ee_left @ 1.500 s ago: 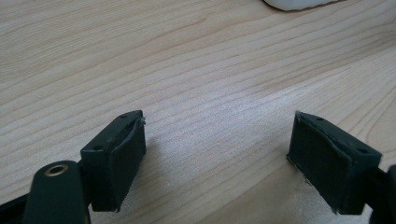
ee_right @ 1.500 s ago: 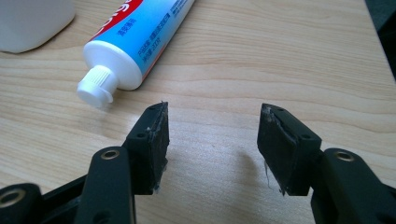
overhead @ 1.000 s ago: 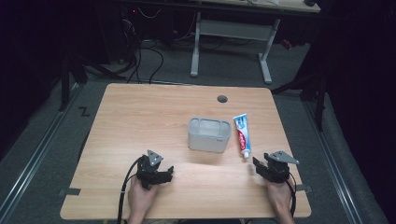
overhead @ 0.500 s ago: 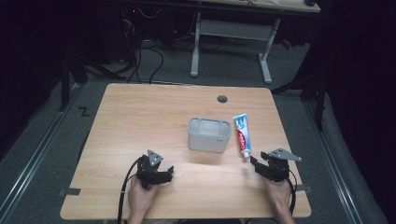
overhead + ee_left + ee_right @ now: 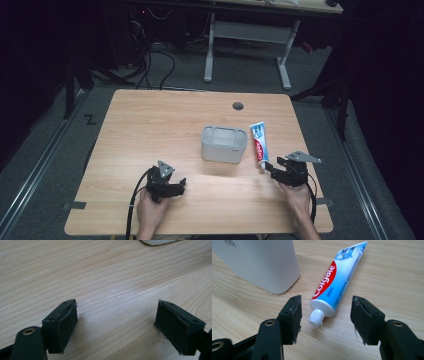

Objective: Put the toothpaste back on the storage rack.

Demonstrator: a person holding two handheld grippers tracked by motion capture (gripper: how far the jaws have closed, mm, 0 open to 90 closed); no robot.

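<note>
A Colgate toothpaste tube (image 5: pixel 259 142) (image 5: pixel 339 277) lies flat on the wooden table (image 5: pixel 150 125), with its white cap toward the near edge. To its left stands a pale grey open-topped container (image 5: pixel 224 145) (image 5: pixel 262 262). My right gripper (image 5: pixel 271 170) (image 5: pixel 325 320) hovers at the cap end. Its jaws have just been opening, and the cap sits between the pads without touching either. At the front left my left gripper (image 5: pixel 176 187) (image 5: pixel 116 322) stands open over bare wood. The container's rim (image 5: pixel 160 242) peeks in at the top of the left gripper view.
A round cable hole (image 5: pixel 238 105) sits near the table's far edge. Beyond the table stands a white desk frame (image 5: pixel 245 30) with cables on the dark floor. Bare wood stretches across the table's left half and front middle.
My right gripper has lifted a little and edged toward the tube's cap. The left gripper, the tube and the container have stayed put.
</note>
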